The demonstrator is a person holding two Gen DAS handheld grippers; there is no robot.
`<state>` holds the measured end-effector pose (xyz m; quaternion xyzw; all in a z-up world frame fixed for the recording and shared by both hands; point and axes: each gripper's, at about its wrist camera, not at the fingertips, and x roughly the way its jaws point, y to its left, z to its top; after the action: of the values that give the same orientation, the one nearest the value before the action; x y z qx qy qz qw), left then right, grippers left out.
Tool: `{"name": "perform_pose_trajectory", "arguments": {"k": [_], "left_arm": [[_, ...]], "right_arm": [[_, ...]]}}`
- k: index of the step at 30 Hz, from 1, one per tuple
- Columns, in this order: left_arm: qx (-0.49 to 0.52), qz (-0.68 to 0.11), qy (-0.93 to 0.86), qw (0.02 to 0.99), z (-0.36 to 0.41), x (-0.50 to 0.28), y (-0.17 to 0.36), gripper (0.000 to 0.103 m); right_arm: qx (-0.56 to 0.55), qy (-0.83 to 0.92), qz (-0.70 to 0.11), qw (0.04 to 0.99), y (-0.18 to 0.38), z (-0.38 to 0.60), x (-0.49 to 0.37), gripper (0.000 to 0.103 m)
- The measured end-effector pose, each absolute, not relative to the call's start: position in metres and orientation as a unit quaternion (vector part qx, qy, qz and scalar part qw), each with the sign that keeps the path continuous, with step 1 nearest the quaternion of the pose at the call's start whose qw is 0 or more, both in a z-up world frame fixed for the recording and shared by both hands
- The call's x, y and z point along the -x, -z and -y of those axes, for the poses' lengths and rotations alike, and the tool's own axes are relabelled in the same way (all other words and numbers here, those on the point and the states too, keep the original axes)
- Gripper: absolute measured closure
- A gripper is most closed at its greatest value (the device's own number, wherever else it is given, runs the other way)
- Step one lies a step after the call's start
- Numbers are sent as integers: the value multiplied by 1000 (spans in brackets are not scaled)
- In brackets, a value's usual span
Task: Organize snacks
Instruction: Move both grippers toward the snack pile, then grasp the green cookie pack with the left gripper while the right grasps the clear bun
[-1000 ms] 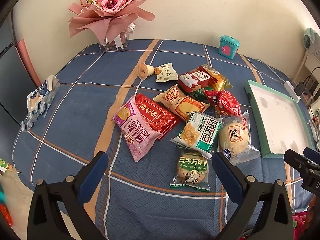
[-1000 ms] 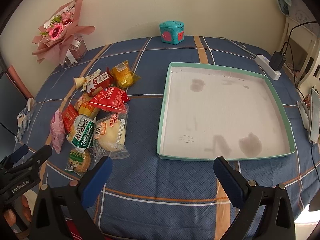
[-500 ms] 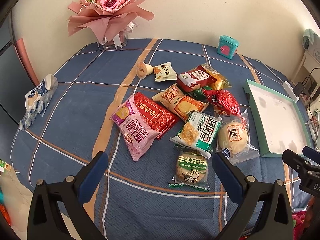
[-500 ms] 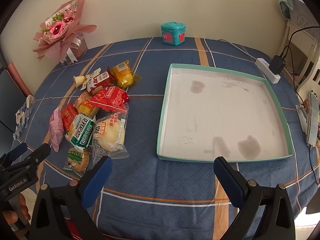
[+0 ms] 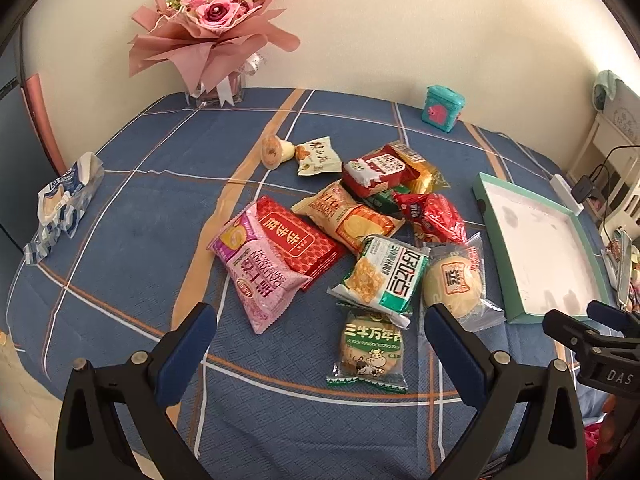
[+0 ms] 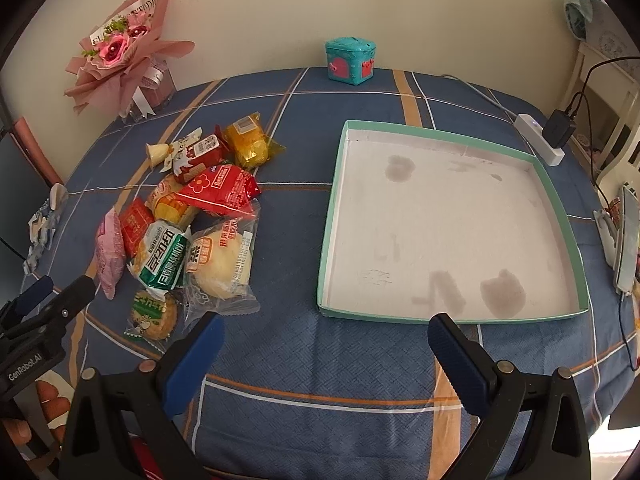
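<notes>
Both spread and empty: left gripper (image 5: 320, 344) above the near table (image 5: 132, 184) edge, just short of the snacks (image 5: 352, 236); right gripper (image 6: 322, 344) just short of the tray (image 6: 330, 216). Snacks heaped mid-table, left of tray, green packet largely buried. Tray's far side cut off in the left view.

Left wrist view: looked forward and down from the near edge of the bench (image 5: 120, 240), close over the snack pile (image 5: 360, 240). Right wrist view: faced the tray (image 6: 560, 200) likewise. Shared: snack pile (image 6: 192, 220), tray (image 5: 492, 216), bouquet (image 5: 212, 36).
</notes>
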<state>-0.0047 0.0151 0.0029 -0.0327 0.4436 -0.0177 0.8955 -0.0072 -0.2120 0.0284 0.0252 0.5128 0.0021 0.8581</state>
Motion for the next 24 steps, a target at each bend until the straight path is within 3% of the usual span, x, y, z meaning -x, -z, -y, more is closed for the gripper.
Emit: {"name": "perform_pose_trajectory", "arguments": {"k": [11, 18, 24], "left_arm": [[18, -491, 19, 871, -8, -4, 19, 0], [9, -517, 44, 855, 5, -8, 33, 0], [4, -549, 65, 833, 16, -16, 50, 11]], "right_arm": [[-68, -75, -472, 876, -41, 190, -18, 0], [-62, -100, -539, 834, -16, 168, -40, 9], [-57, -103, -580, 806, 8, 161, -51, 17]]}}
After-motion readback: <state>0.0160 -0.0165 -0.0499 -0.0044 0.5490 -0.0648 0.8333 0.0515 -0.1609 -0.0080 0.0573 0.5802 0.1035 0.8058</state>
